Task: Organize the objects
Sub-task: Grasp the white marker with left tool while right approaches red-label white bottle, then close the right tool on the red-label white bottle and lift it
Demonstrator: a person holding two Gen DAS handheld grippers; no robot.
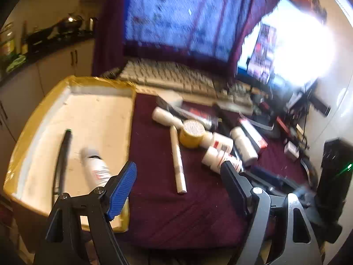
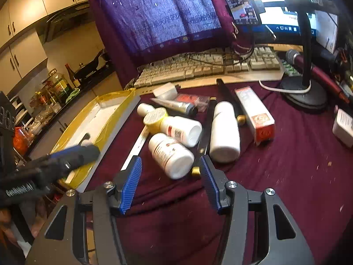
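Note:
A white tray (image 1: 72, 110) with a yellow taped rim holds a black pen (image 1: 64, 152) and a blurred white bottle (image 1: 94, 167). My left gripper (image 1: 179, 165) stands open beside the tray, above the maroon cloth and a white pen (image 1: 177, 161), with nothing between its pads. In the right wrist view it shows blurred at the tray's edge (image 2: 72, 154). My right gripper (image 2: 171, 160) is open; a lying white bottle (image 2: 169, 152) rests just ahead between its tips, unpressed. Around it lie a yellow-lidded jar (image 2: 154, 119), another white bottle (image 2: 183, 128), a tall white bottle (image 2: 225, 130) and a red-and-white box (image 2: 256, 114).
A beige keyboard (image 2: 209, 68) lies behind the pile, under a monitor draped in purple cloth (image 2: 158, 17). A microphone stand (image 2: 304, 92) and a white adapter (image 2: 344, 125) sit to the right. A kitchen counter with bottles (image 2: 57, 88) runs along the left.

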